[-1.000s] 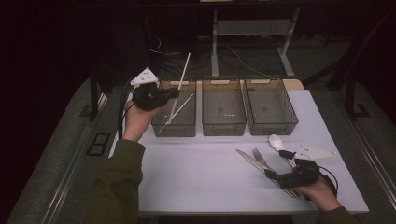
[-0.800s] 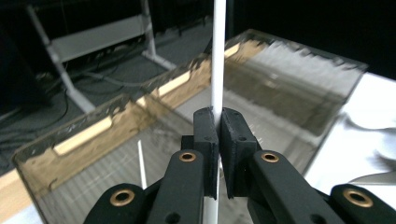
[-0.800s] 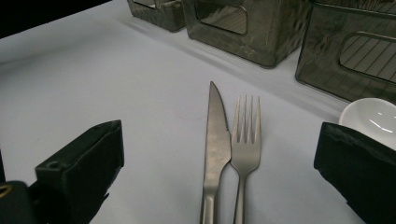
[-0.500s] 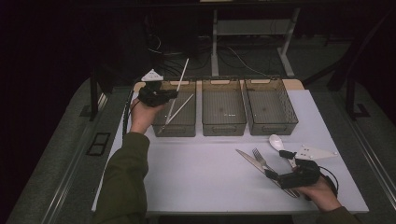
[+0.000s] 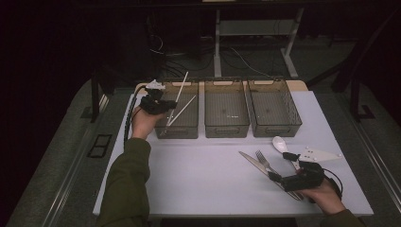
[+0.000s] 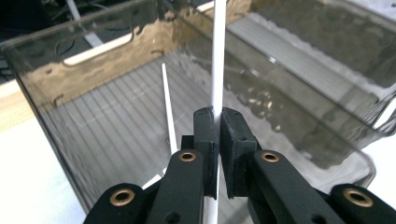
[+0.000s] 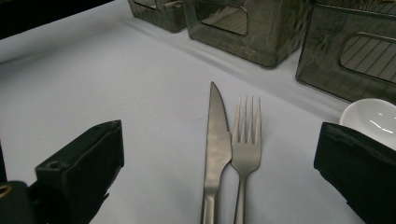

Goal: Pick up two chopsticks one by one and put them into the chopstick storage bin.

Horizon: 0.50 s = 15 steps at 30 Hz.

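Two pads of the left claw (image 6: 217,140) pinch a white chopstick (image 6: 218,56) over the left bin (image 6: 107,116), where another lies. Thin, stiff and slick, it likely pivots; grip mid-shaft. Right claw (image 7: 219,168) spread over knife (image 7: 217,140) and fork (image 7: 246,140) on the tabletop (image 5: 198,175).

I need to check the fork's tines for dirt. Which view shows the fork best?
The right gripper view: the fork lies close, tines distinct, beside the knife. The high view shows it small and dim.
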### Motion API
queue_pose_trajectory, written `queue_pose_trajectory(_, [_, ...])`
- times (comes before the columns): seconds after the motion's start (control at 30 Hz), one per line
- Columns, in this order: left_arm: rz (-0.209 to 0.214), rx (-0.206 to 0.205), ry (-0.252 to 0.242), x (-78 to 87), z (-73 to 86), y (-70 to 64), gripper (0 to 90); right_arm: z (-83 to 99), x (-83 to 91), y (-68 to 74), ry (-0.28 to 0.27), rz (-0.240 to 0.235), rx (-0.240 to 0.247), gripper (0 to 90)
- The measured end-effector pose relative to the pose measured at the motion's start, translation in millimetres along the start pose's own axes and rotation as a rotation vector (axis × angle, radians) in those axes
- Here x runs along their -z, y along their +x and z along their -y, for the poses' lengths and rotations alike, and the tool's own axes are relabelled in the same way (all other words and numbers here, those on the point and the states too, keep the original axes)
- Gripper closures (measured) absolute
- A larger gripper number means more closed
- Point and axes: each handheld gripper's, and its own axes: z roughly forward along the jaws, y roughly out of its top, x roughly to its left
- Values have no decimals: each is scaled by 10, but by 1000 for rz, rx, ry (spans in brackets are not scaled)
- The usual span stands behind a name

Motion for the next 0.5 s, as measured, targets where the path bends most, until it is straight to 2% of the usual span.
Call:
queue_pose_trajectory(0.2, [-4, -5, 27, -68, 39, 10, 842, 0, -3, -1, 3, 0, 3, 17])
queue_pose_trajectory(0.5, [-59, -20, 86, -221, 39, -31, 832, 1, 1, -2, 0, 0, 1, 17])
